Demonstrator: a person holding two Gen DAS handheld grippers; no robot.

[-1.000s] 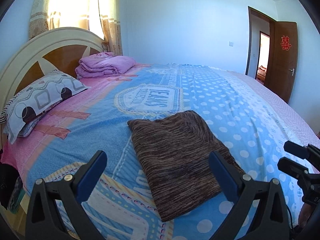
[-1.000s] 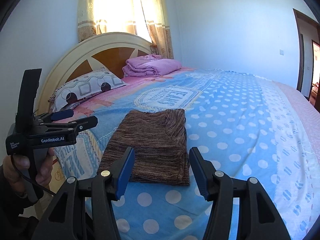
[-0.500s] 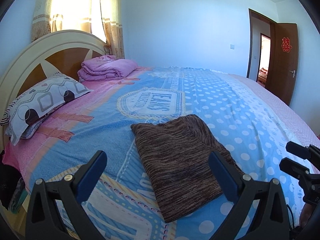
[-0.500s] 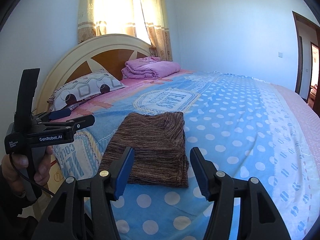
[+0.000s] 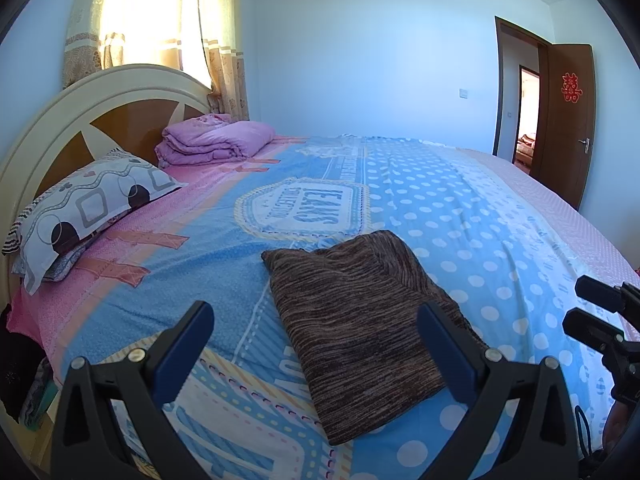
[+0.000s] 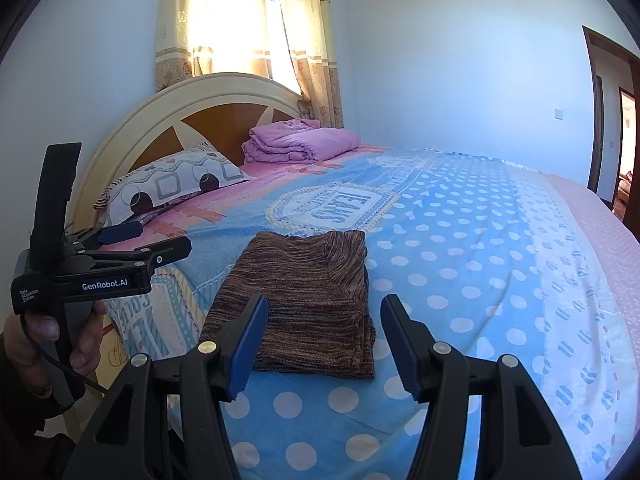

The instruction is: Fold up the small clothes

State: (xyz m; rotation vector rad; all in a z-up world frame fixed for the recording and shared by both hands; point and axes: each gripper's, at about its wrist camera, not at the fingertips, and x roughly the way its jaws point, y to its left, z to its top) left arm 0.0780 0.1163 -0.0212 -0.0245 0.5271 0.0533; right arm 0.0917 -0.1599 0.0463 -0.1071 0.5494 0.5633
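A folded brown striped knit garment (image 5: 360,328) (image 6: 308,300) lies flat on the blue dotted bedspread (image 5: 460,216) (image 6: 460,248). My left gripper (image 5: 316,328) hovers open just short of it, fingers wide apart with nothing between them. My right gripper (image 6: 324,332) is also open and empty, held near the garment's near edge. In the right wrist view the left gripper (image 6: 136,240) shows at the left, held by a person's hand (image 6: 40,332). The right gripper's fingers (image 5: 596,308) peek in at the right edge of the left wrist view.
A patterned pillow (image 5: 88,208) (image 6: 172,184) and a folded pink quilt (image 5: 216,144) (image 6: 300,144) lie by the curved headboard (image 5: 80,112). A curtained window (image 6: 240,20) is behind. A brown door (image 5: 564,120) stands ajar at the right.
Both views have tilted up very slightly, so the bed sits a little lower in frame. The garment lies as before and both grippers remain open.
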